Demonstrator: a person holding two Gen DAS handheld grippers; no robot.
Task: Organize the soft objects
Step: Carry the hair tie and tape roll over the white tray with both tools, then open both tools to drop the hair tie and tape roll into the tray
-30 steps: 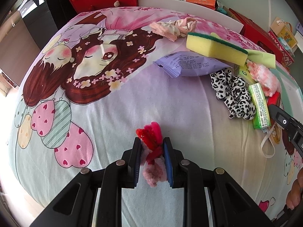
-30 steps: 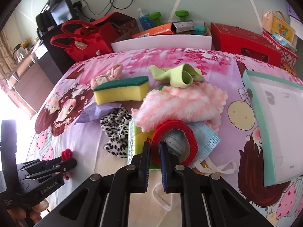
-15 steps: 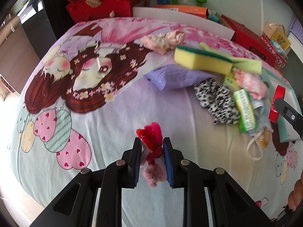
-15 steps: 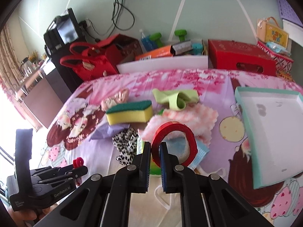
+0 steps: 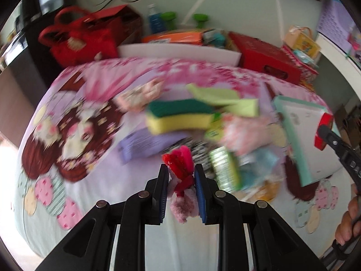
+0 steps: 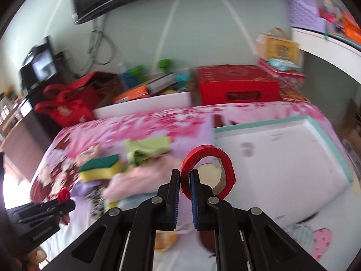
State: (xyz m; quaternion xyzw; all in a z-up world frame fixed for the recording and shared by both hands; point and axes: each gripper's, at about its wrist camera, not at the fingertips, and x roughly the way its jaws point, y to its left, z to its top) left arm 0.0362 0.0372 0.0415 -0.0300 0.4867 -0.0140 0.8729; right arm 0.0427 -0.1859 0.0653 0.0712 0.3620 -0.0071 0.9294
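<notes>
Fuzzy red-and-pink pipe-cleaner toy [image 5: 181, 171] and glossy red tape roll [image 6: 208, 169] now lifted off bedsheet [image 5: 90, 122], pinched tight in left tongs [image 5: 181, 178] and right tongs [image 6: 185, 180]; tray [image 6: 282, 158] probably next.

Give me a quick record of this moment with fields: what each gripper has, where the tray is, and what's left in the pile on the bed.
left gripper: shut on red and pink fuzzy toy
right gripper: shut on red tape roll, pinched by its wall
tray: white, teal rim, on the bedspread, nothing in it
pile: yellow-green sponge, green cloth, pink fluffy cloth, leopard scrunchie
image quality: blurred
</notes>
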